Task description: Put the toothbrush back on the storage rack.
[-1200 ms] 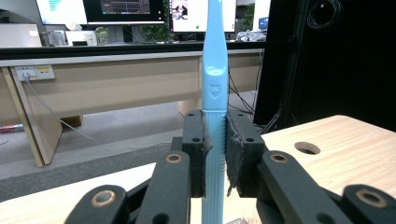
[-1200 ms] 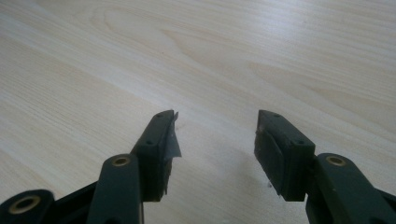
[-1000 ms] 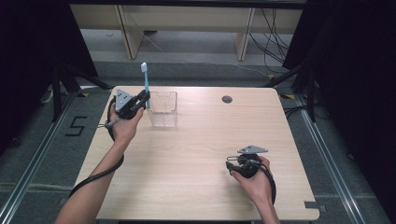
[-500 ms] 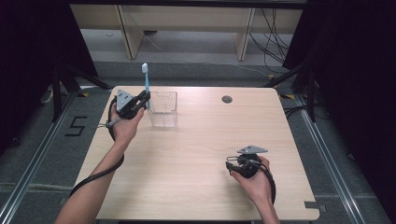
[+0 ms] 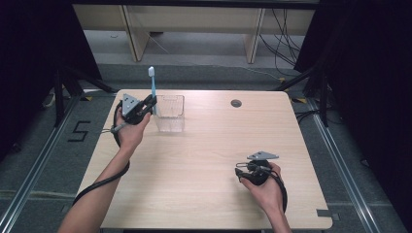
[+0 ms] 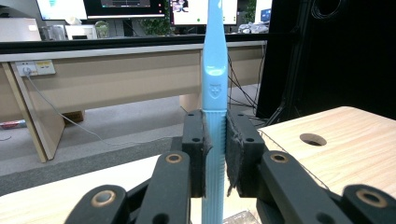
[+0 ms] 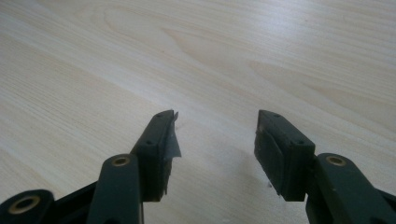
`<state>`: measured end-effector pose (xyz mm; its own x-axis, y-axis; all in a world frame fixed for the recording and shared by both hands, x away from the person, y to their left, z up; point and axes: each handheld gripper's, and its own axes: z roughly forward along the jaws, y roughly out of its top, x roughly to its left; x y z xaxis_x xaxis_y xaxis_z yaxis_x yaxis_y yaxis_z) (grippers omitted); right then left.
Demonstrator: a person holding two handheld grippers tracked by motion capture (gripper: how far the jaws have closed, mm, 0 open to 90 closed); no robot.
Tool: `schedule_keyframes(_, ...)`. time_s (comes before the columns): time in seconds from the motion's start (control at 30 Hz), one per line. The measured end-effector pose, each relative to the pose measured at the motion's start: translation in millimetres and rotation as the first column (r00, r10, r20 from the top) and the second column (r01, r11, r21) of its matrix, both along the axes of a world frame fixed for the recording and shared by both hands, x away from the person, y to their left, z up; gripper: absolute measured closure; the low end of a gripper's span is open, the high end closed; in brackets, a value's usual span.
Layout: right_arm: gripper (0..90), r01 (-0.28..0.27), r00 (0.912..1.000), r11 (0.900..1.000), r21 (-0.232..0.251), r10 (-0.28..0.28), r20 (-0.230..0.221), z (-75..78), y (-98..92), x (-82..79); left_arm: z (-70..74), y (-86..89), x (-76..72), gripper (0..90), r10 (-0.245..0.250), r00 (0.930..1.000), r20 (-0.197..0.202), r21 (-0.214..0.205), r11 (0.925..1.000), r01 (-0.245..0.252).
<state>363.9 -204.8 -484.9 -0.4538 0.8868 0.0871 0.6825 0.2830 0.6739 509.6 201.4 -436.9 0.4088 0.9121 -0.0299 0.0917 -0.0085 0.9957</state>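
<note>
Two tongs: on worktop (image 5: 204, 160)
Left tongs (image 5: 148, 104): clenched on upright toothbrush (image 5: 152, 82), beside clear box (image 5: 170, 112)
Right tongs (image 7: 217, 135): released

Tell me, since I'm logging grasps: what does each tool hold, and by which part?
The left tool clamps the blue toothbrush upright by its ribbed handle; the right tool is open, holding nothing.

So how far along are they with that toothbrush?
Picked up already: the left claw grips the blue toothbrush upright, just left of the clear box. Likely left: putting it into the box. The right claw rests open on the table, holding nothing.
</note>
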Motion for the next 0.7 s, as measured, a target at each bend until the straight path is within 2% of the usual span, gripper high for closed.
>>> schedule_keyframes(0.23, 48.5, 0.008, 0.9999, 1.0000, 0.002, -0.008, -0.009, 0.6, 0.0, -0.7, -1.0, -0.5, -0.6, 78.2, 0.004, 1.0000, -0.003, 0.003, 1.0000, -0.004)
schedule_keyframes(0.33, 48.5, -0.005, 0.9999, 1.0000, -0.007, 0.005, 0.011, 0.0, -1.6, 0.4, -1.1, -0.2, -1.1, 78.3, 0.006, 1.0000, -0.005, 0.008, 0.9999, -0.006)
schedule_keyframes(0.7, 48.4, 0.002, 1.0000, 1.0000, -0.010, -0.002, -0.001, 0.4, -1.5, -0.2, -3.1, -1.1, -2.6, 78.3, 0.011, 0.9998, -0.014, 0.017, 0.9998, -0.011)
